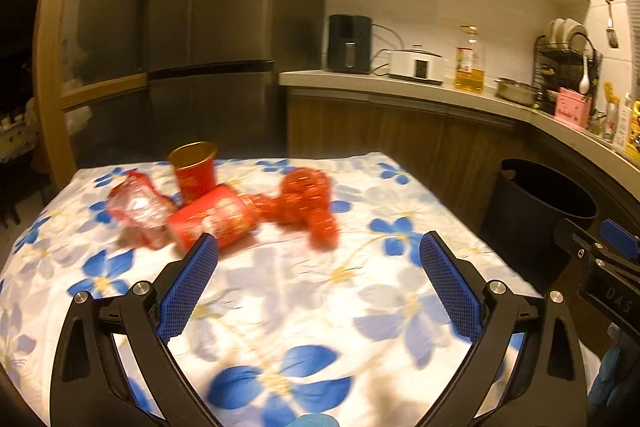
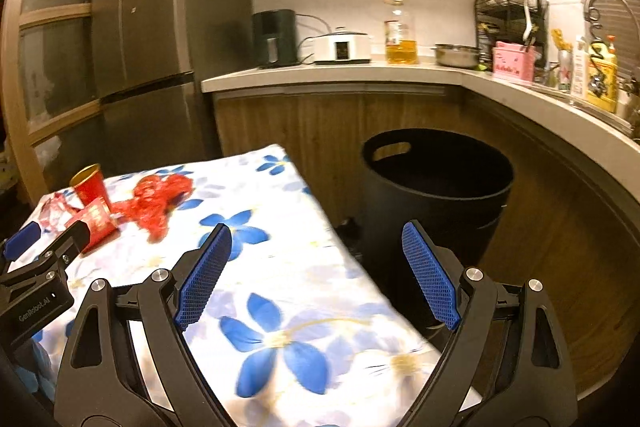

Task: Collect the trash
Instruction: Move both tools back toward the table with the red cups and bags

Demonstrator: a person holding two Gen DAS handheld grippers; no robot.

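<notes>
1. Blue-padded and black-framed, the left gripper (image 1: 318,247) is hovering over a table draped in a white cloth printed with blue flowers (image 1: 360,279), its jaws standing wide apart with nothing between them.
2. Just ahead of its left finger, a red paper cup lying on its side (image 1: 212,221) is resting on the cloth, its near end partly hidden behind that fingertip.
3. Beyond the fallen cup, an upright red paper cup with a gold lining (image 1: 194,175) is standing, and to the left of both a crumpled clear plastic wrapper with red edging (image 1: 138,207) is lying against them.
4. Ahead and slightly to the right of the toppled cup, a bunched red mesh wrapper (image 1: 312,203) is sprawling on the cloth, blurred in the left wrist view.
5. Off the table's right edge, a round black bin with a cut-out handle (image 2: 436,179) is standing on the floor below a curved kitchen counter (image 2: 400,71).
6. The right gripper (image 2: 316,239) is hanging over the table's right edge, the bin ahead and to its right, its jaws spread wide and holding nothing.
</notes>
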